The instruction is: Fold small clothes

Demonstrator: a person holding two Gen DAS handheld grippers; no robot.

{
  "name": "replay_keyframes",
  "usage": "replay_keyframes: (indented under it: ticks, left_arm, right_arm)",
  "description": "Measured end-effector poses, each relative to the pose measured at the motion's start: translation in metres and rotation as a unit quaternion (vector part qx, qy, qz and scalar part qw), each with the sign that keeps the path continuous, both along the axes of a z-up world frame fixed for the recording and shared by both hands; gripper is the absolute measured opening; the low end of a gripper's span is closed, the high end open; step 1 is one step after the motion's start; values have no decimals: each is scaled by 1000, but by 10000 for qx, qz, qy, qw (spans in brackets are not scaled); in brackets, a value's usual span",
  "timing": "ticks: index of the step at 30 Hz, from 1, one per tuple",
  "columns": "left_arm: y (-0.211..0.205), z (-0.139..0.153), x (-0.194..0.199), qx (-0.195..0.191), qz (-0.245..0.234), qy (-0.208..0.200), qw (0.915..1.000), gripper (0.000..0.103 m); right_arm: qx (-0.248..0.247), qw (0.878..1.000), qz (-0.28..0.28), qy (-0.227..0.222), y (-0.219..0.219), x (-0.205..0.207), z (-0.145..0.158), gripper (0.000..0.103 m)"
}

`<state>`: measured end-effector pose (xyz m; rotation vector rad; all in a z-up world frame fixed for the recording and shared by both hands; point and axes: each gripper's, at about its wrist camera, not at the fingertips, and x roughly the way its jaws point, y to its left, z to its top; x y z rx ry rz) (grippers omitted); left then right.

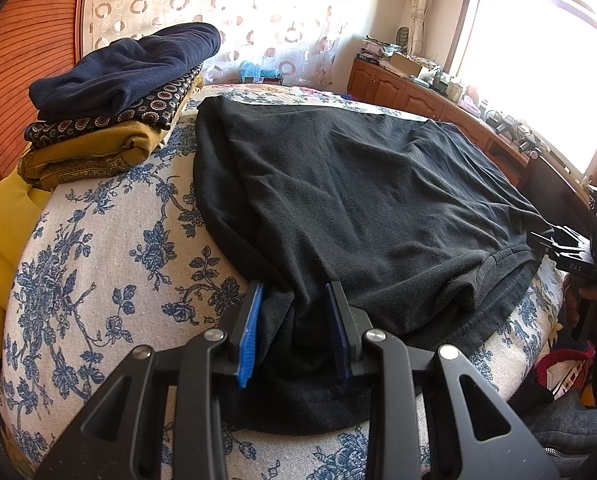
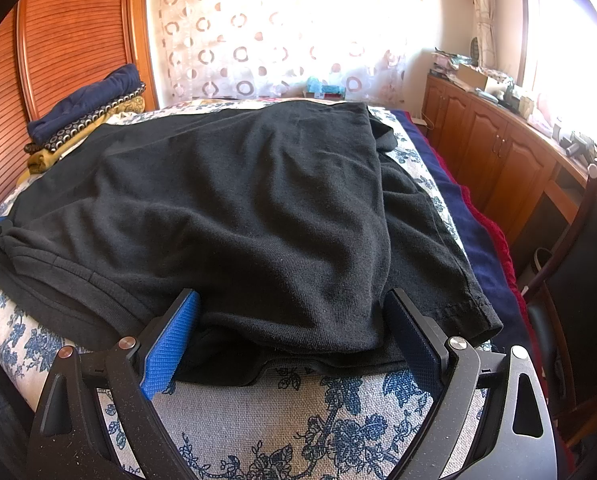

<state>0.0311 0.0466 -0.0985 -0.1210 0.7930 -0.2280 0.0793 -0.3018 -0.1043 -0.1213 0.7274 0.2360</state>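
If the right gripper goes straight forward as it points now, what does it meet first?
Probably the black garment: the right gripper has open jaws around its bunched near edge, so the cloth lies directly ahead.

We see the black knit garment (image 1: 350, 200) spread on the blue-floral-covered bed (image 1: 98, 264); stack of folded clothes (image 1: 114, 96) behind-left, wooden cabinets (image 2: 494, 156) along bed's right.

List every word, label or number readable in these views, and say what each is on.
"DAS": white letters on the right gripper, seen at the edge of the left wrist view.
Boxes and clutter on the wooden cabinet: any print too small and washed out to read.
Nothing else carries text.
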Motion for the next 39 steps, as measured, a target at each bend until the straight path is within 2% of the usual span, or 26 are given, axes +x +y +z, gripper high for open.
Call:
replay_keyframes:
  ticks: [1,2,4,10,18,24,31,33,36,37,39]
  left_arm:
    - [-1,0,0,46,-20,-2,10000,25]
    - [-3,0,0,66,-36,-3,10000,10]
    - [-5,4,1,-41,-115,-39,9999,7]
    - [-38,41,11,-64,-601,-485,9970,5]
    - [-103,102,47,-93,-1423,-945,9853,5]
    - [-167,135,72,-71,-2087,-1053,9723,5]
    - [-241,152,87,-22,-2675,-979,9586,5]
    - [-255,151,93,-88,-2768,-836,9572,6]
    - [-265,146,96,-7,-2956,-748,9524,21]
    - [-264,146,96,11,-2956,-760,9523,31]
    - [-256,145,96,72,-2870,-752,9549,37]
  right_arm:
    - [0,10000,0,0,0,0,0,94]
    - [0,10000,-2,-4,0,0,0,94]
    - [-8,10000,0,-11,0,0,0,94]
    - [76,9999,61,90,-3,-1,6,93]
    - [481,9985,-57,-248,-29,-18,37,93]
    - [626,9968,-132,-475,-46,-30,54,90]
    - [713,9954,-283,-578,-65,-38,59,90]
    - [744,9950,-327,-581,-71,-40,58,90]
    - [795,9947,-374,-525,-77,-41,55,90]
    - [802,9948,-378,-504,-78,-40,54,90]
    - [777,9952,-385,-461,-79,-38,51,90]
